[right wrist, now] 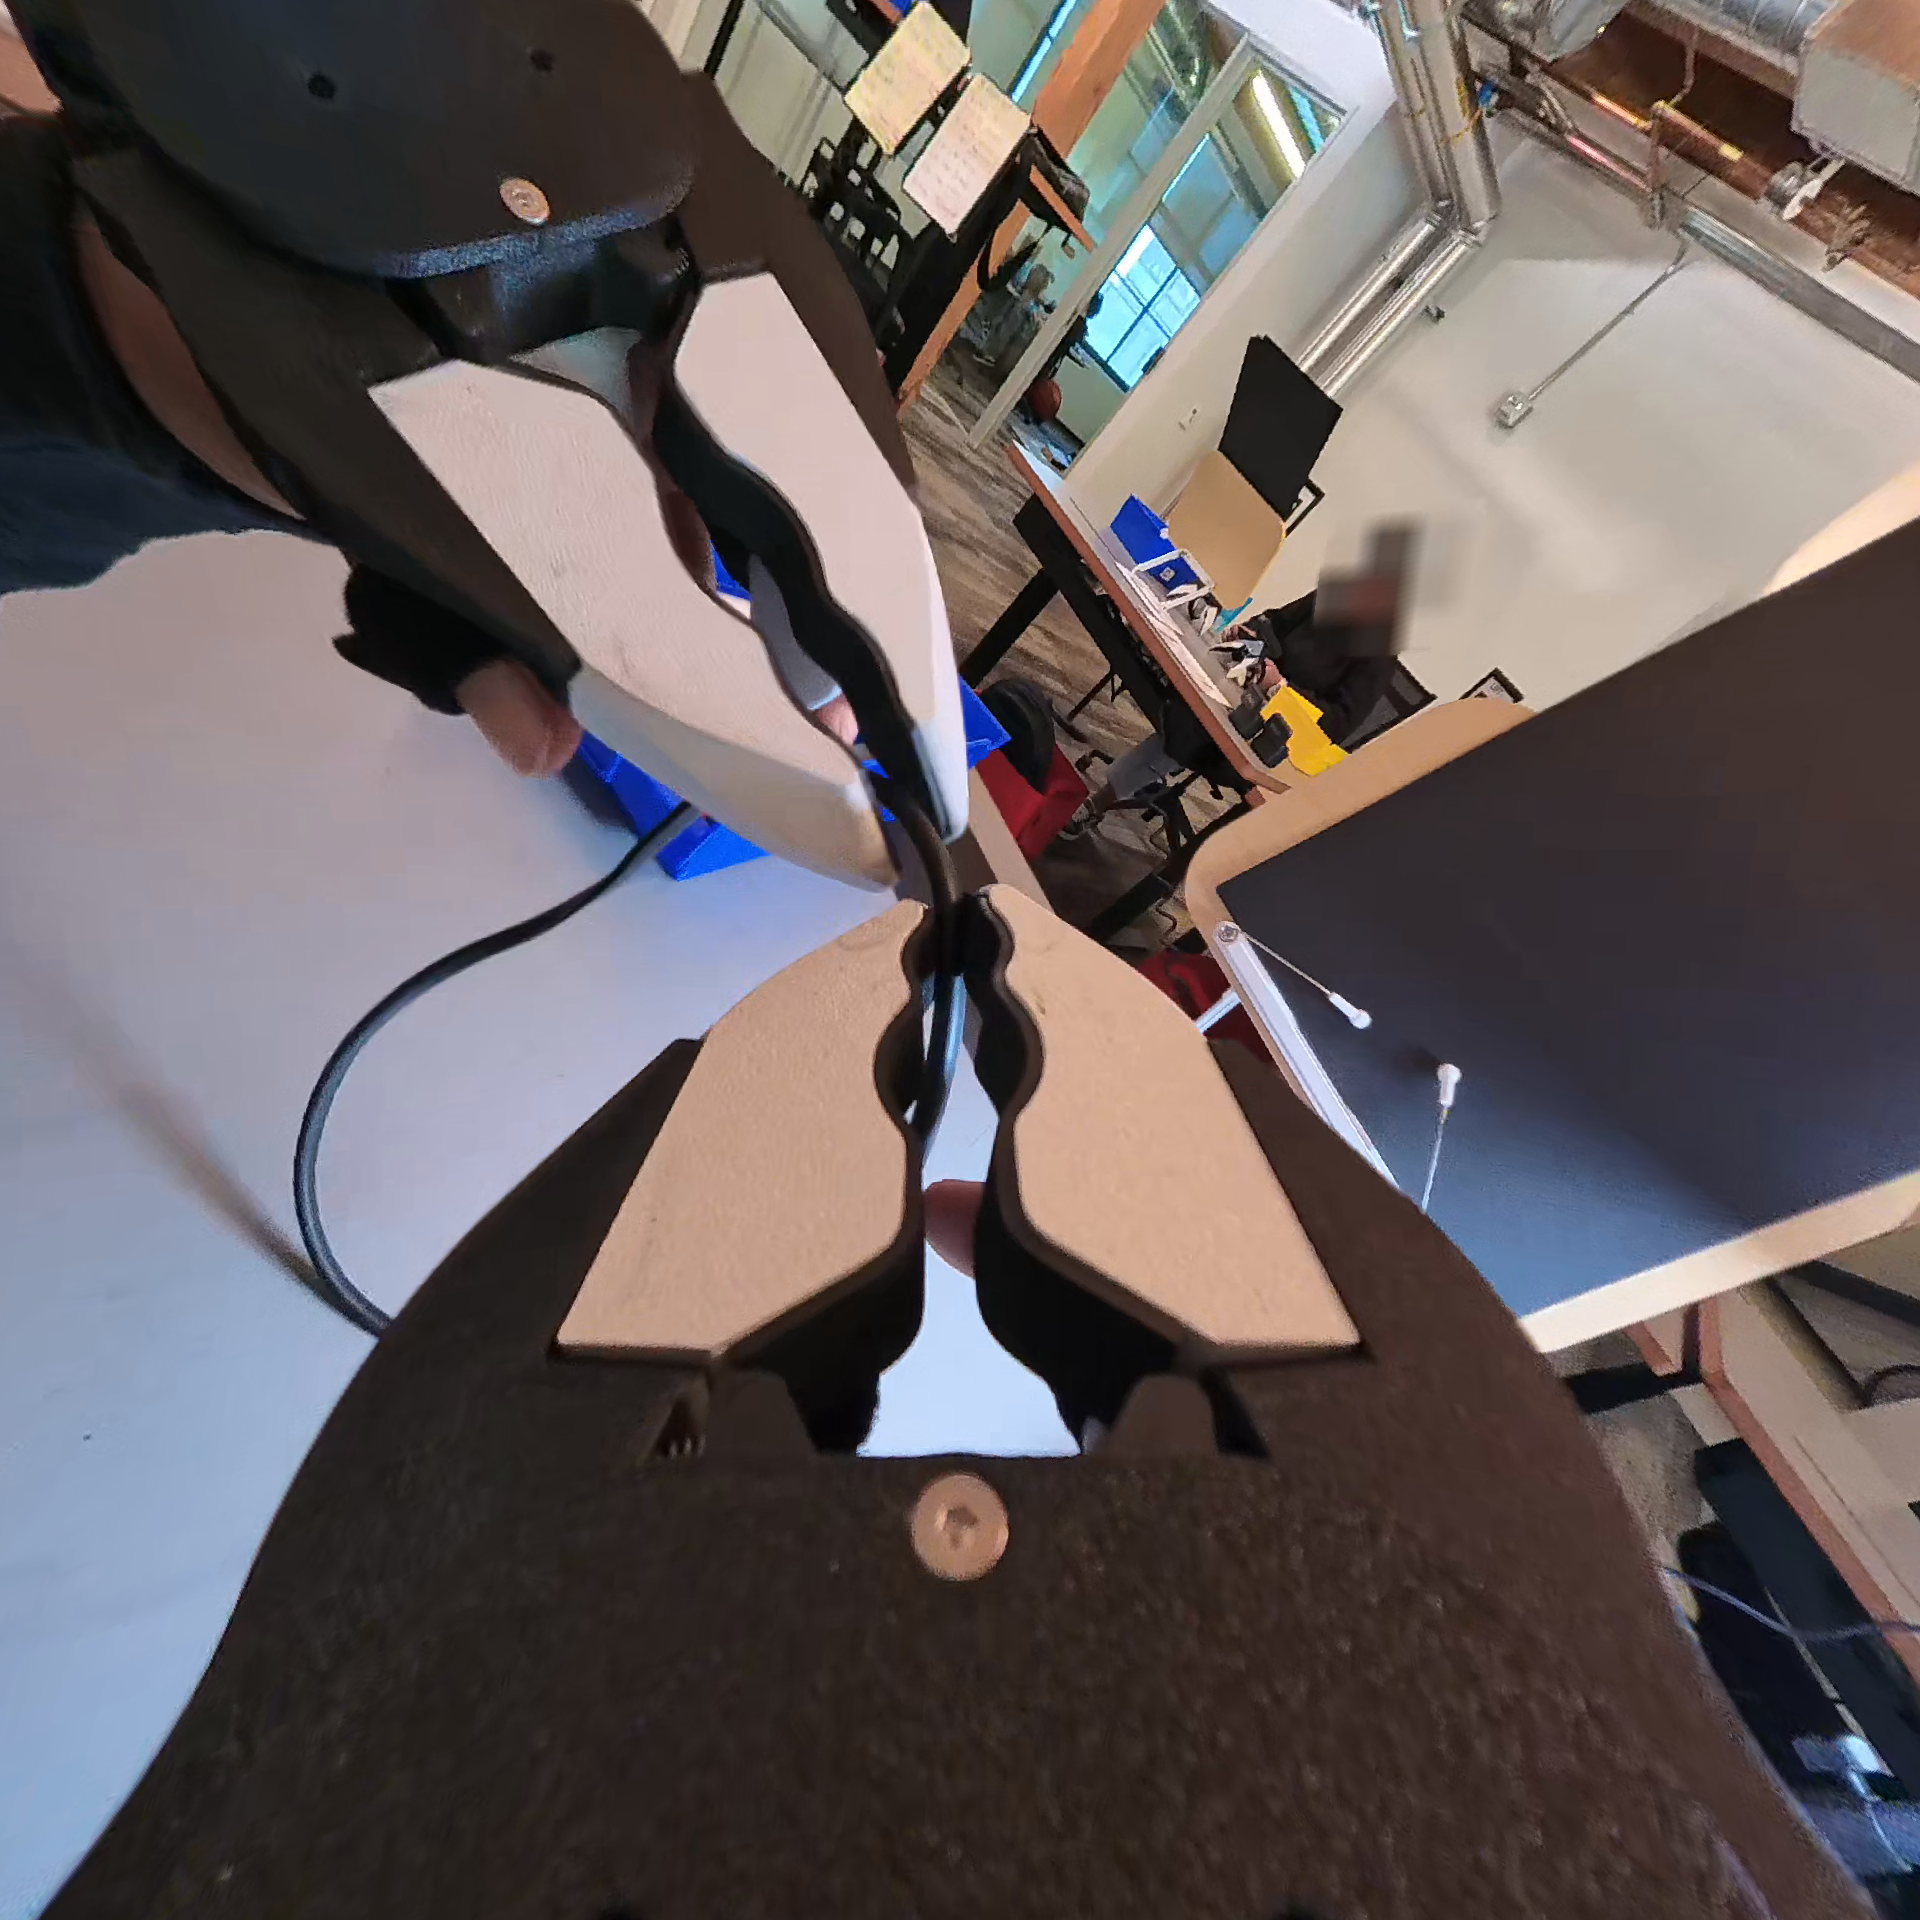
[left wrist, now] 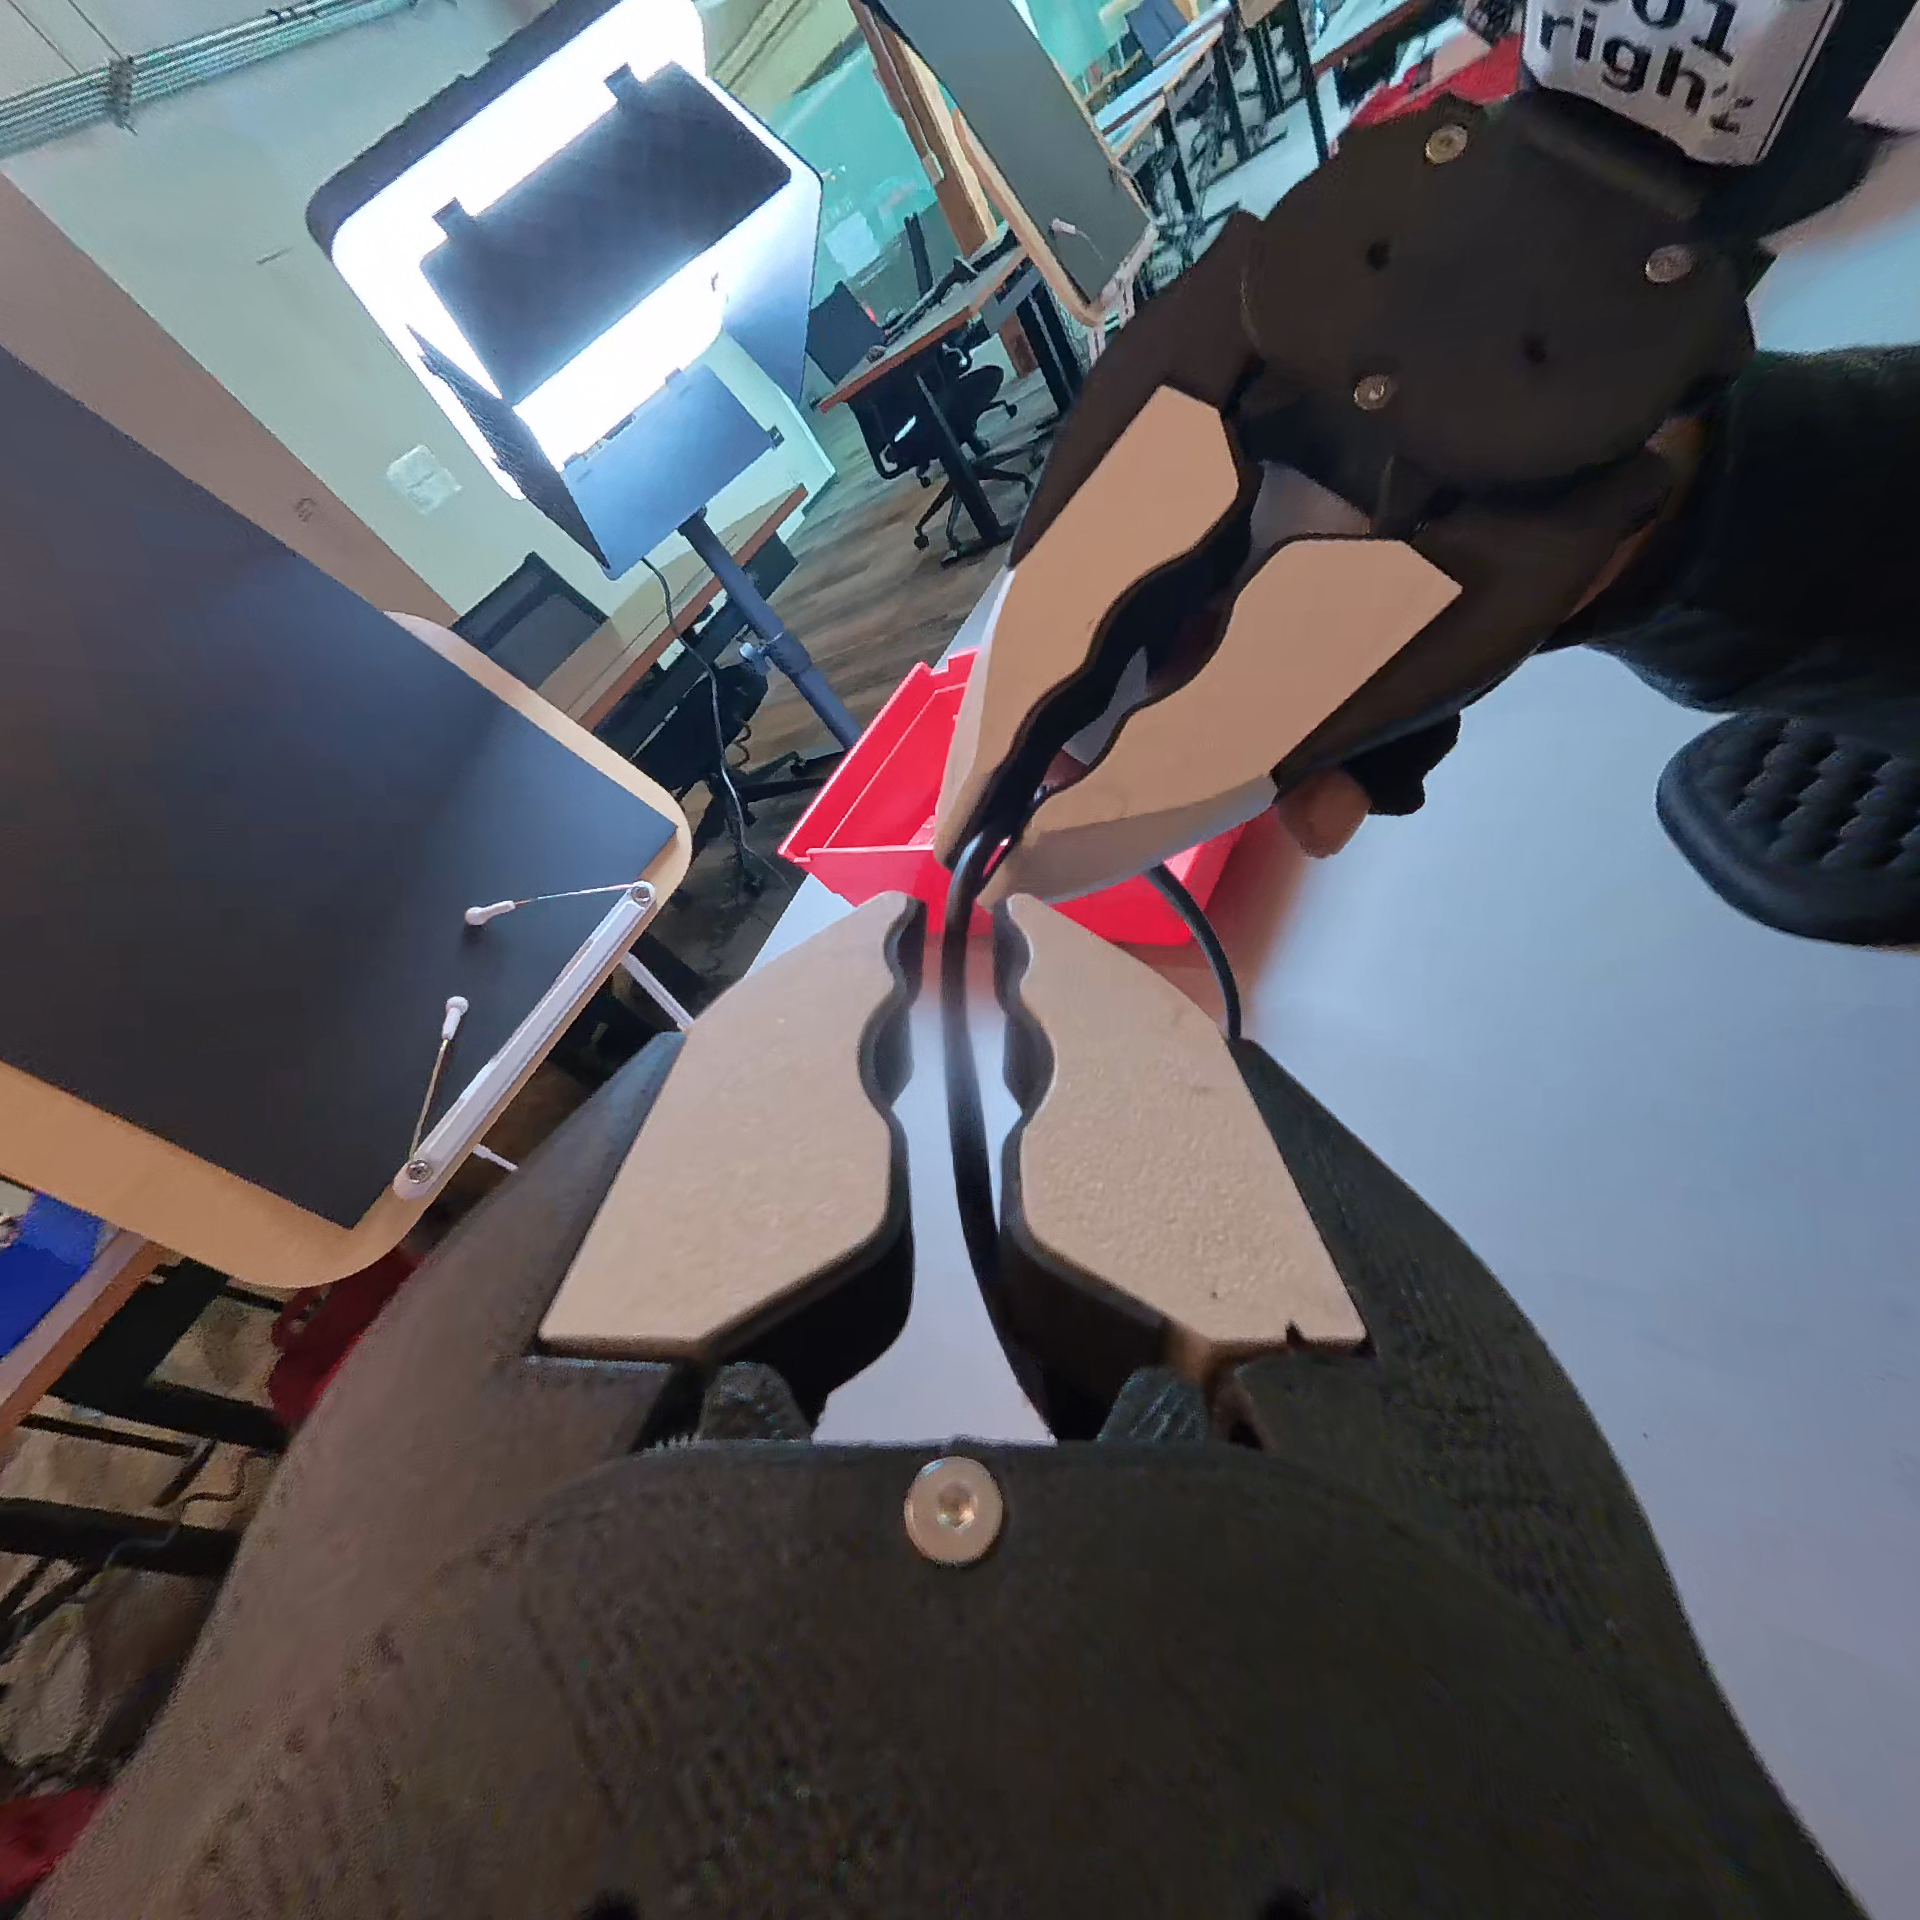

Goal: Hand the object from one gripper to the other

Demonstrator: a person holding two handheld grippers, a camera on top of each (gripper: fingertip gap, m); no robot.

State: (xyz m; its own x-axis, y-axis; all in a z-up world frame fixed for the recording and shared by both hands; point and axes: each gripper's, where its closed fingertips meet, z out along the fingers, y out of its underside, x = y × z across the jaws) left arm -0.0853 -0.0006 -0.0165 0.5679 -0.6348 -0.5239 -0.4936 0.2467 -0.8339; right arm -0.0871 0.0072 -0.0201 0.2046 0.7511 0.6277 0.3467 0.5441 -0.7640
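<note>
Mid-handover: the right claw [right wrist: 951, 920] pinches the black cable [right wrist: 940, 1039] above the table [right wrist: 156, 1039], while the left claw [left wrist: 961, 914], parted, straddles it and seemingly must close next.

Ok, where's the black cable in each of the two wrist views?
Left wrist view: the black cable runs up the centre, through the left gripper.
Right wrist view: it is at the centre, then loops away to the lower left.
Shared landmark: the right gripper pinching it.
</note>
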